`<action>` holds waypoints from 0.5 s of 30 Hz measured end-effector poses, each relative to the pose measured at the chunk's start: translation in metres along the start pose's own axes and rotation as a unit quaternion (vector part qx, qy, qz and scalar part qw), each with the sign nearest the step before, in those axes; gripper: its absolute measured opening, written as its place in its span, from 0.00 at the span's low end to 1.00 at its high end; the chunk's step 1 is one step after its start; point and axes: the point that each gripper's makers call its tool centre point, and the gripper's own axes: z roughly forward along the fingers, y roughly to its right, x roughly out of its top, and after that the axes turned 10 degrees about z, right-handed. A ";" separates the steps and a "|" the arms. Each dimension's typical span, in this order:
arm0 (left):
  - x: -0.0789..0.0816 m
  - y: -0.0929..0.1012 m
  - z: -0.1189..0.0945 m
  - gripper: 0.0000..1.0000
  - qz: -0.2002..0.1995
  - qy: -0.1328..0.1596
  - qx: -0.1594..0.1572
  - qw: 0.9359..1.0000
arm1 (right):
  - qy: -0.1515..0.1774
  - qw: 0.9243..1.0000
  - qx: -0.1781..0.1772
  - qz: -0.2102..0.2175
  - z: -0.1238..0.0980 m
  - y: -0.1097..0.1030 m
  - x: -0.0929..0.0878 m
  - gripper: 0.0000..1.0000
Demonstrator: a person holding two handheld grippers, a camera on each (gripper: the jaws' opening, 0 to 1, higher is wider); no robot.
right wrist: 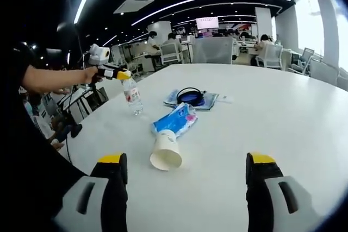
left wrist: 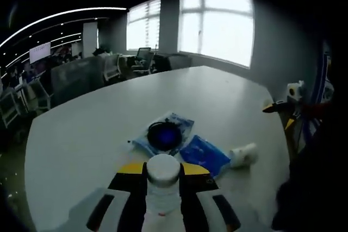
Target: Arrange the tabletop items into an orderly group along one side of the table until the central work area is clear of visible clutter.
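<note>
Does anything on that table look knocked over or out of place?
Yes: the paper cup lies on its side on the table, its open mouth facing the right gripper, next to a blue packet.

On the white table (right wrist: 283, 112) there is one clear water bottle (right wrist: 132, 96) with a white cap. One paper cup (right wrist: 166, 150) lies on its side toward the near edge. One blue soft packet (right wrist: 176, 120) lies just beyond the cup. One flat blue-and-white item (right wrist: 191, 100), possibly a booklet or a second packet, lies farther toward the far edge. One black coiled cable or headset (right wrist: 190, 95) rests on it. That makes five loose items in all.
</note>
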 end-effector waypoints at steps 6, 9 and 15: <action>0.002 0.018 -0.004 0.19 0.002 -0.005 -0.008 1.000 | 0.004 1.000 -0.003 0.005 -0.002 0.002 -0.001 0.86; 0.001 0.017 -0.007 0.19 0.006 -0.006 -0.005 1.000 | 0.002 1.000 -0.003 0.005 -0.002 0.002 -0.003 0.86; -0.006 0.012 -0.013 0.19 0.001 -0.008 0.002 1.000 | 0.000 1.000 0.000 0.005 -0.001 0.000 -0.006 0.86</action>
